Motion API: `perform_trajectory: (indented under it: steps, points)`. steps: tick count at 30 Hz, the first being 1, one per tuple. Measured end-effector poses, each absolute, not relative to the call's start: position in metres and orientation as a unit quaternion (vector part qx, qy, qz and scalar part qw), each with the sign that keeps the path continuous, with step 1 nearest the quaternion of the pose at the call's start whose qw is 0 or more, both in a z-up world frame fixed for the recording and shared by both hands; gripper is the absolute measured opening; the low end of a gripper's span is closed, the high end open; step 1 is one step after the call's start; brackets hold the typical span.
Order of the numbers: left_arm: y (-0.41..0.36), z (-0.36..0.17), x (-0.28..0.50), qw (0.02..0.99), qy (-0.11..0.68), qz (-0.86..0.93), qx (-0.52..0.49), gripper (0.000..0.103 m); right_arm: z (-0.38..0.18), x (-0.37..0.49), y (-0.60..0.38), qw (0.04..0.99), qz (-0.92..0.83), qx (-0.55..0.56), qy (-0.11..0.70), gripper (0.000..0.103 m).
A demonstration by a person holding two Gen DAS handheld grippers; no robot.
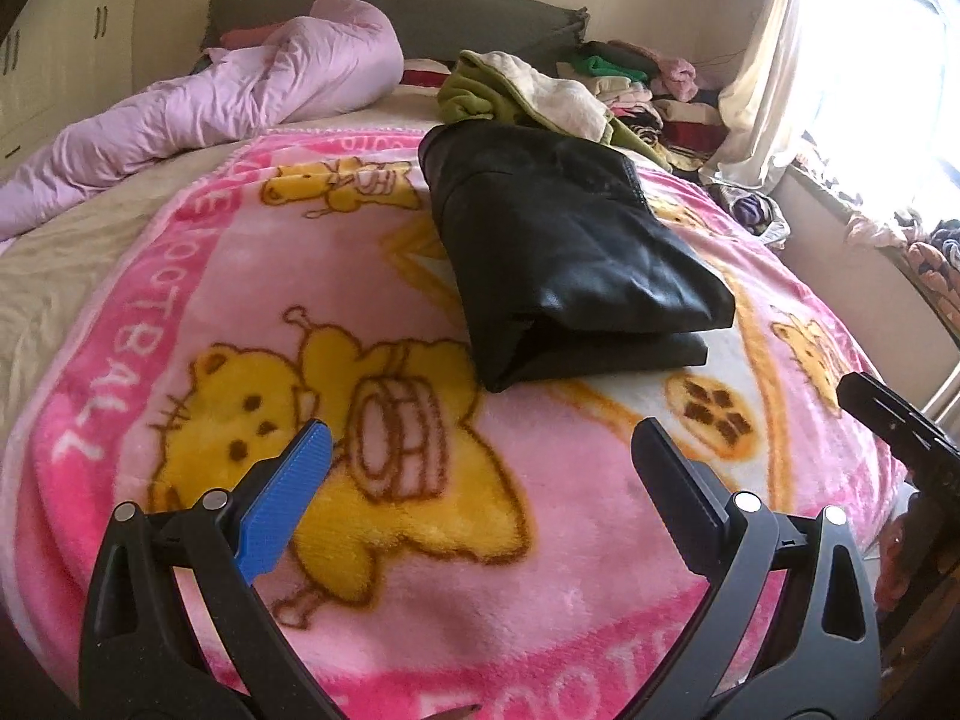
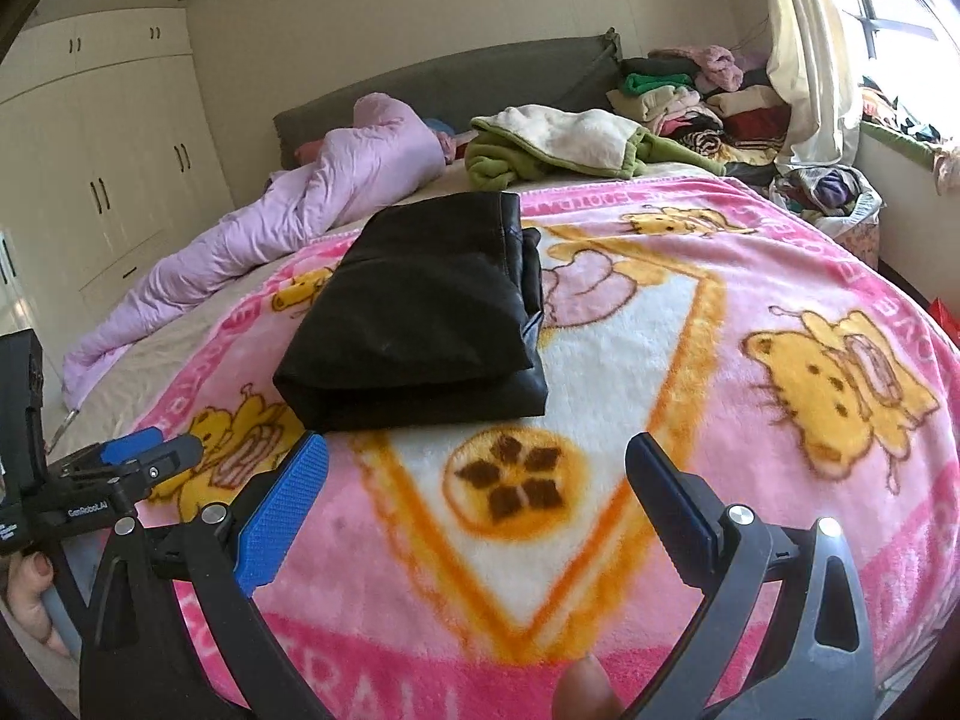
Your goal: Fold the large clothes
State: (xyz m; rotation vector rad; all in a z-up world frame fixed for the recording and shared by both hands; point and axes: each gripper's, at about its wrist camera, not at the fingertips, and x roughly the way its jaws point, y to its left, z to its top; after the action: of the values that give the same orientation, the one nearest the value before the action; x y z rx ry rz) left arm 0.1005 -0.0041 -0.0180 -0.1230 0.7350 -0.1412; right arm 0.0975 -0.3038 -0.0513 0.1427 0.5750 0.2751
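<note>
While both hover above the pink blanket [image 1: 180,276], the left claw [image 1: 480,468] and right claw [image 2: 477,480] are spread wide, holding nothing; the folded black garment [image 1: 576,252] lies mid-frame just beyond their fingertips, untouched.

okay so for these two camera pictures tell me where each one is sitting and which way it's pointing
Left wrist: on the left gripper, facing along its open fingers over the pink blanket toward the headboard; the right gripper's tip shows at the right edge.
Right wrist: on the right gripper, open, facing the same way; the left gripper and a hand show at the left edge.
Shared: the folded black garment, blanket, lilac duvet.
</note>
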Motion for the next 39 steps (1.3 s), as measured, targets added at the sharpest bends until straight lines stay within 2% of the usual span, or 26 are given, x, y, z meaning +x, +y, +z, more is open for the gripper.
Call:
perform_trajectory:
  steps: [39]
  points:
    - [0.004,-0.016,0.097,0.932,0.354,-0.055,-0.054,0.094,-0.055,0.1,-0.291,0.944,0.151,0.039,0.291,0.099]
